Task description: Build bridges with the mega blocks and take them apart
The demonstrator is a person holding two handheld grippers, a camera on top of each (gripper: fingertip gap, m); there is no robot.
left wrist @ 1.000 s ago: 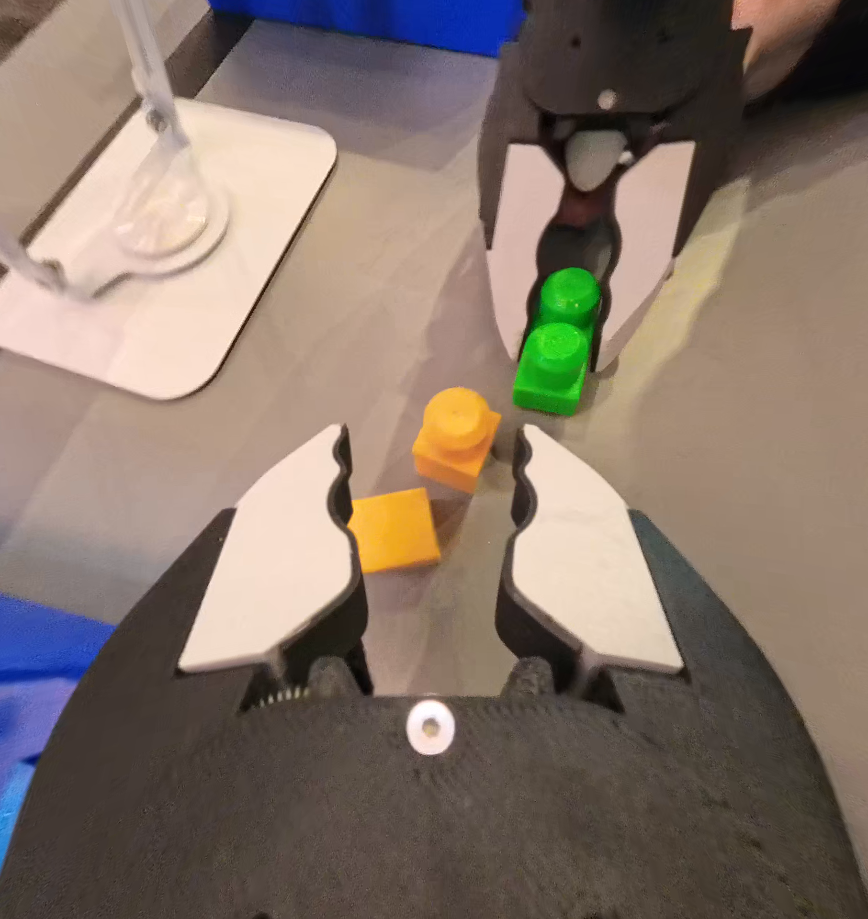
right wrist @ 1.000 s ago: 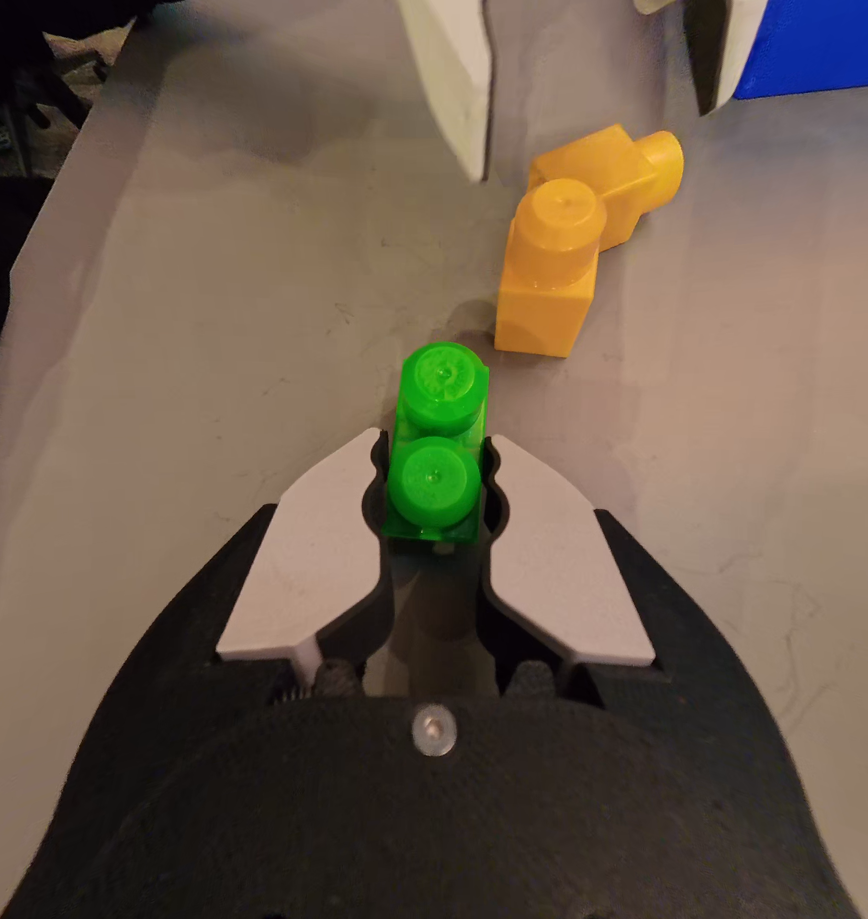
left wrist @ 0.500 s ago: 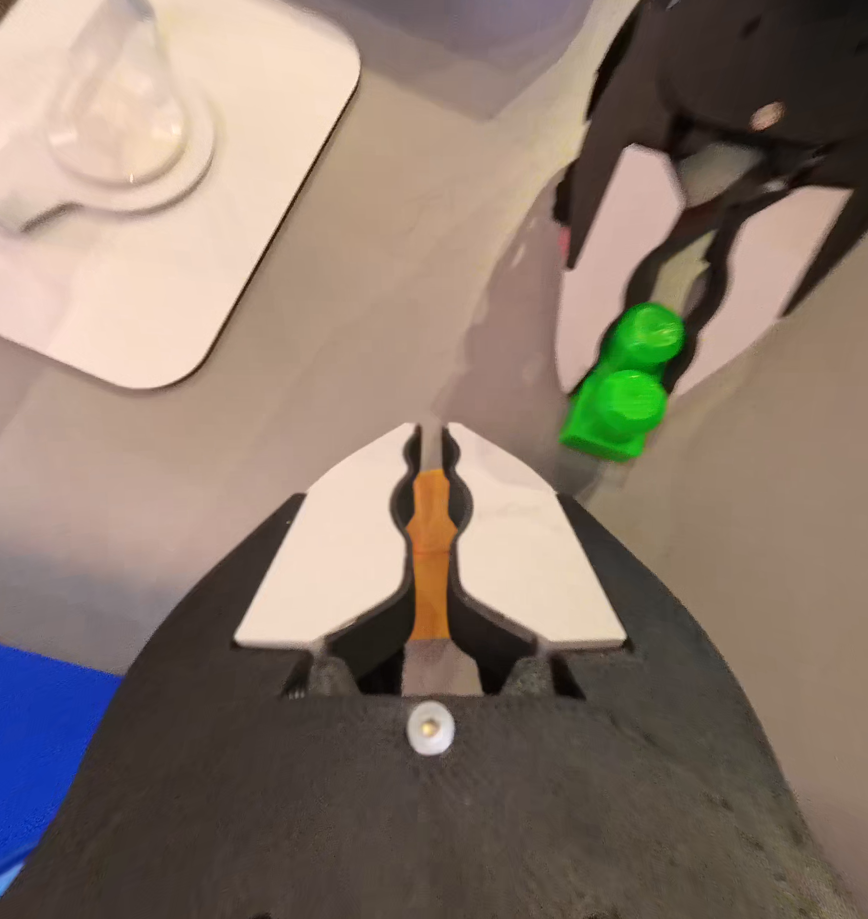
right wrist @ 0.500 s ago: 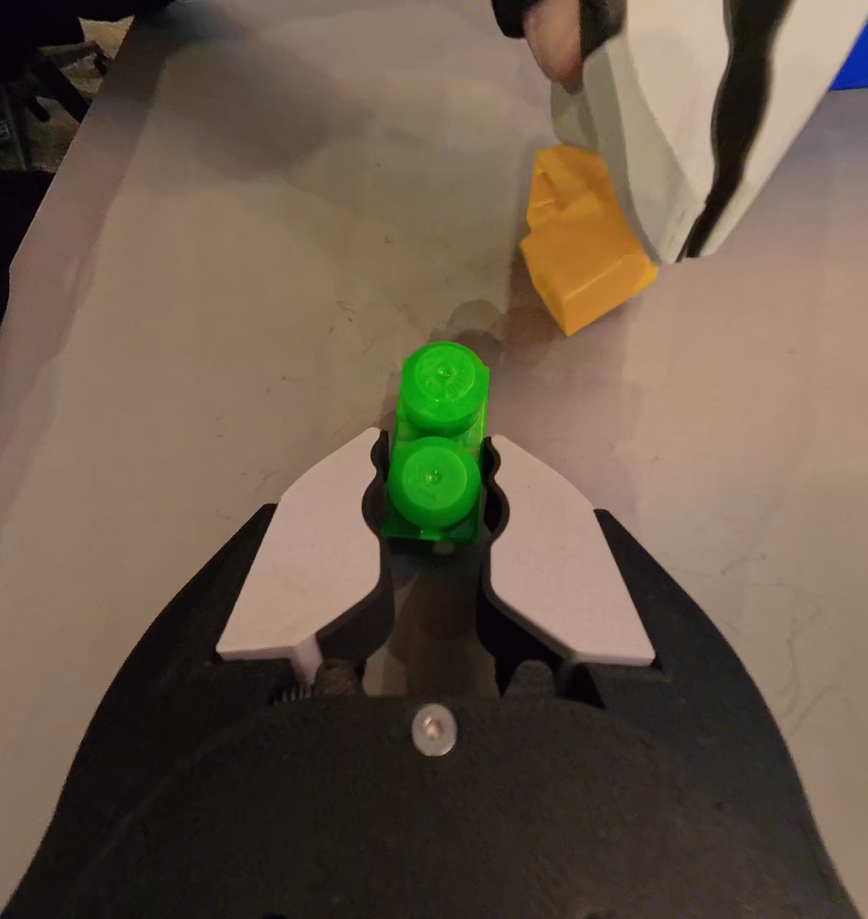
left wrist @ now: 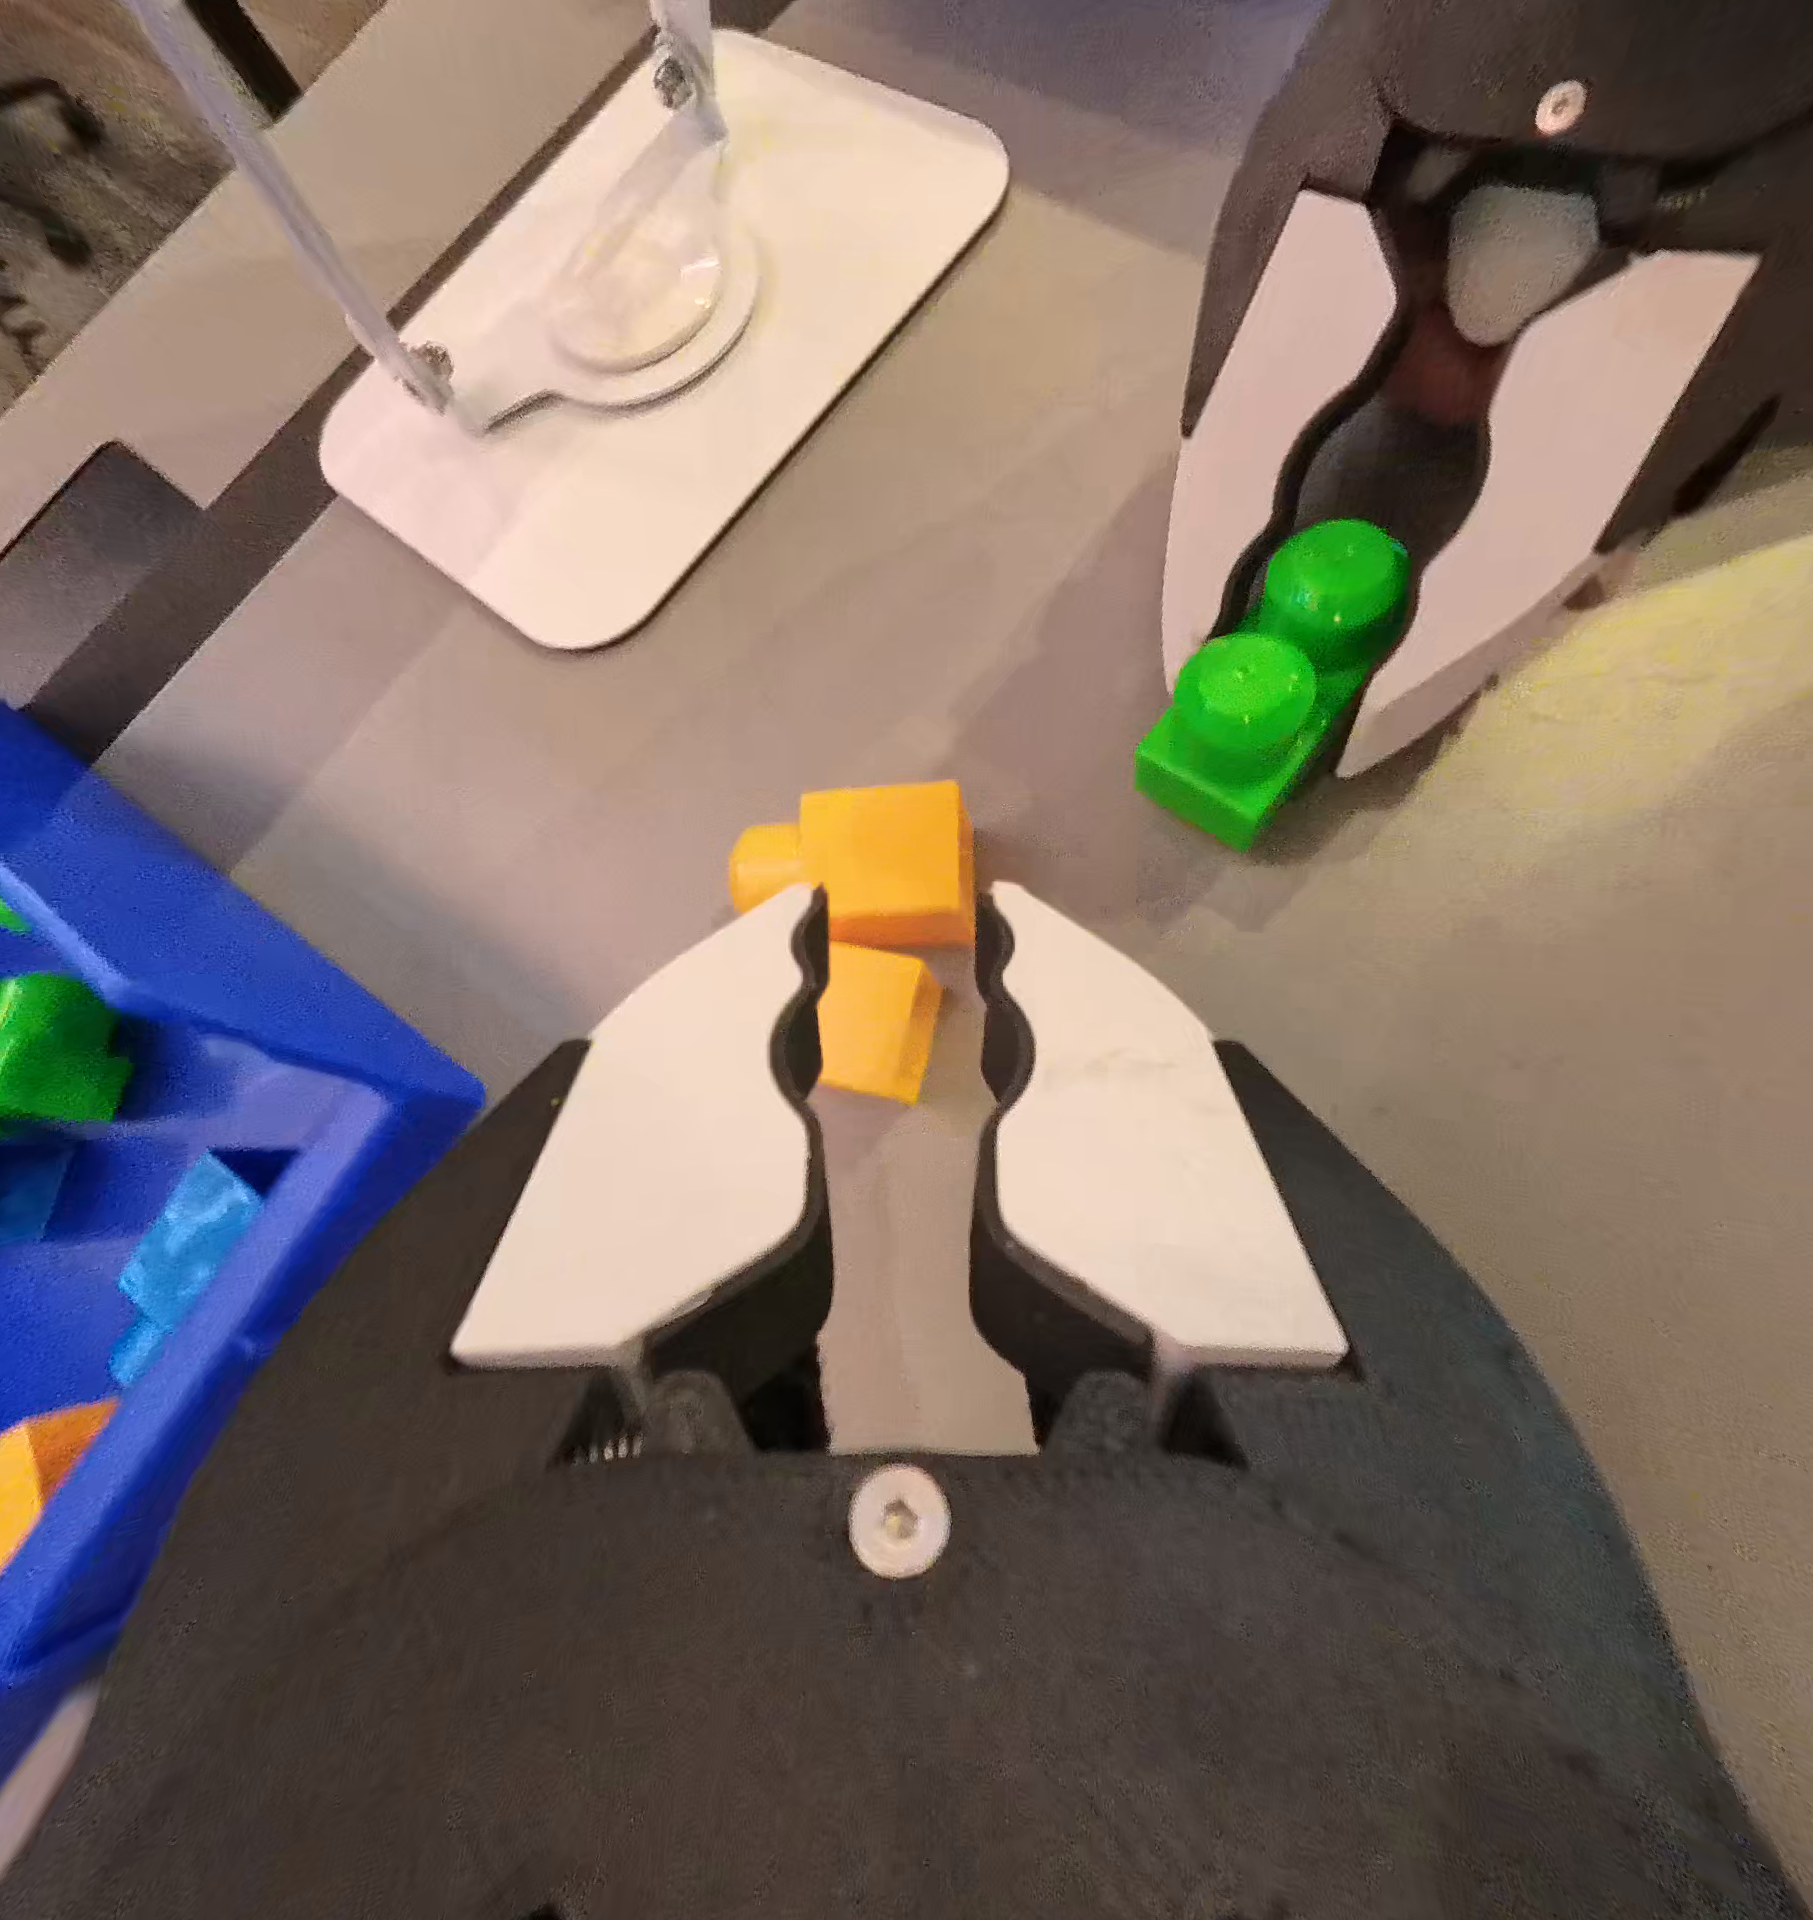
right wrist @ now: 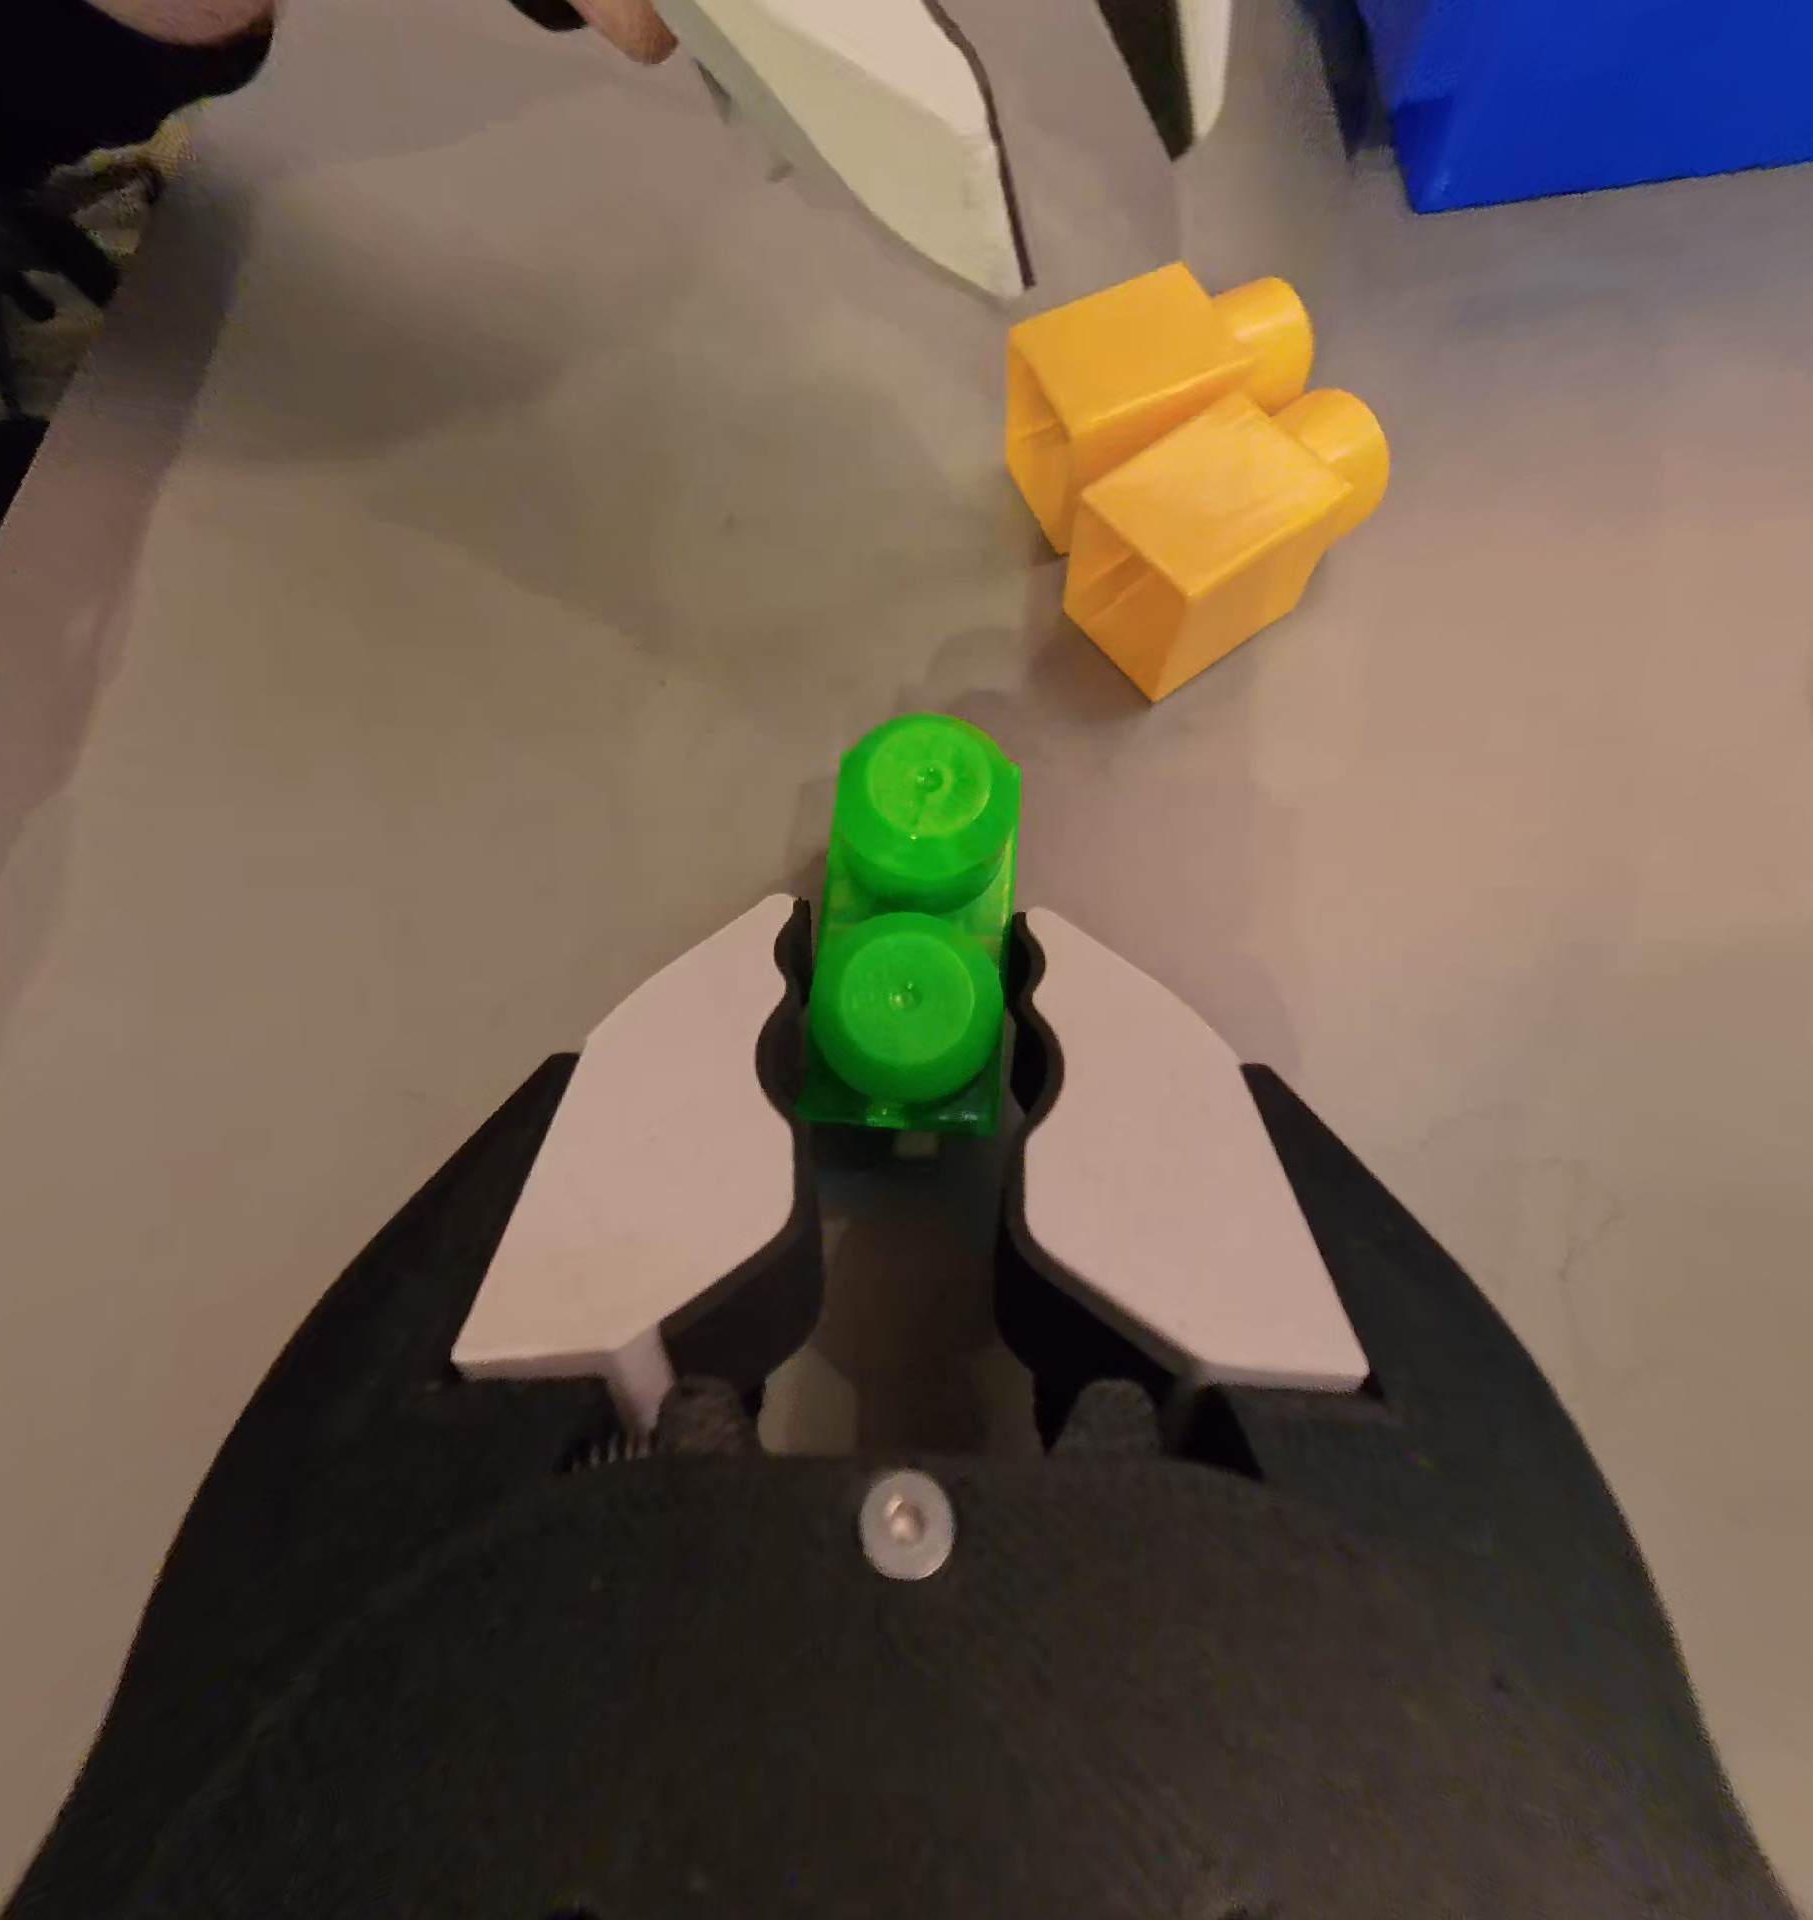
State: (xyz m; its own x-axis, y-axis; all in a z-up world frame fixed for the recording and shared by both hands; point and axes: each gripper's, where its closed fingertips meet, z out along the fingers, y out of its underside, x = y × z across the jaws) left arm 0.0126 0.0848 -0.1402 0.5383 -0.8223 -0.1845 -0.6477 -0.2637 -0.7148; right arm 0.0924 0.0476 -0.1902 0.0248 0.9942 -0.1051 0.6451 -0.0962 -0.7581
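My right gripper (right wrist: 910, 920) is shut on a green two-stud block (right wrist: 917, 883), both pads on its sides, low over the grey table (right wrist: 362, 727). The left wrist view shows the same grip (left wrist: 1276, 717) on the green block (left wrist: 1255, 717). Two orange single-stud blocks lie on their sides, touching each other: one (right wrist: 1130, 395) farther off, one (right wrist: 1203, 551) nearer. My left gripper (left wrist: 902, 904) is open over them, one orange block (left wrist: 886, 862) at its tips and one (left wrist: 871, 1023) between the fingers, with a gap to the right pad. In the right wrist view the left gripper (right wrist: 1099, 197) hangs just above them, holding nothing.
A blue bin (left wrist: 206, 987) with green, blue and orange blocks stands at my left; its corner shows in the right wrist view (right wrist: 1608, 94). A white base plate (left wrist: 673, 364) carrying a clear stand sits at the back left. The table's edge runs along the left. The grippers' ends are close to 11 centimetres from one another.
My left gripper closed down at the orange blocks, then opened and drew back. The orange block that stood upright now lies on its side. My right gripper kept still, holding the green block.
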